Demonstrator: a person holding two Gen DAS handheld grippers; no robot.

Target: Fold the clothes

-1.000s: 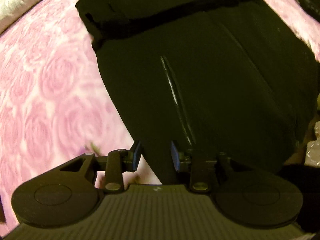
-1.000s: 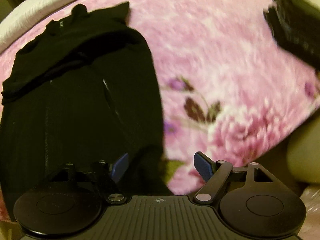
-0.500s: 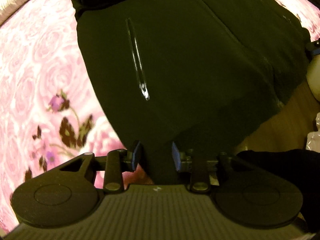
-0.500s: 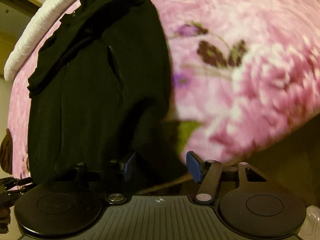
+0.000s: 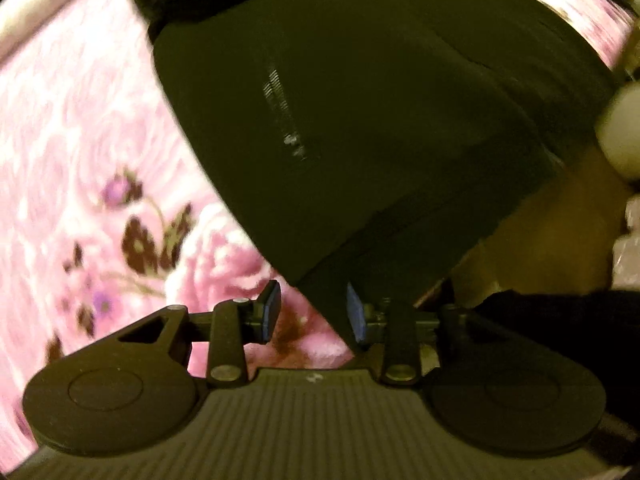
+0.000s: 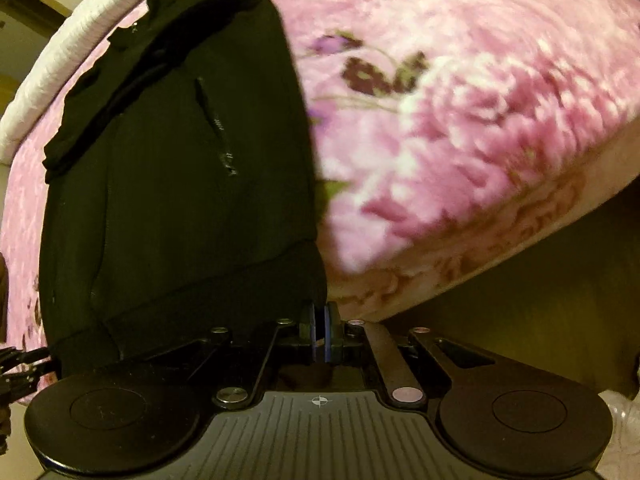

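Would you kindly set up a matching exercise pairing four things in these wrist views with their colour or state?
Things:
1. garment
2. bedspread
3. right claw
4. claw pads

Descriptions:
A. blue
B. pink with a flower print
C. black
D. shut on the hem corner of the black fabric

Pairs: 1-C, 2-B, 3-D, 4-A

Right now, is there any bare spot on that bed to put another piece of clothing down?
Yes: the pink floral blanket lies bare beside the black garment, out to the bed's near edge. The garment's own strip is taken, with both grippers at its near hem, the right gripper pinched shut there.
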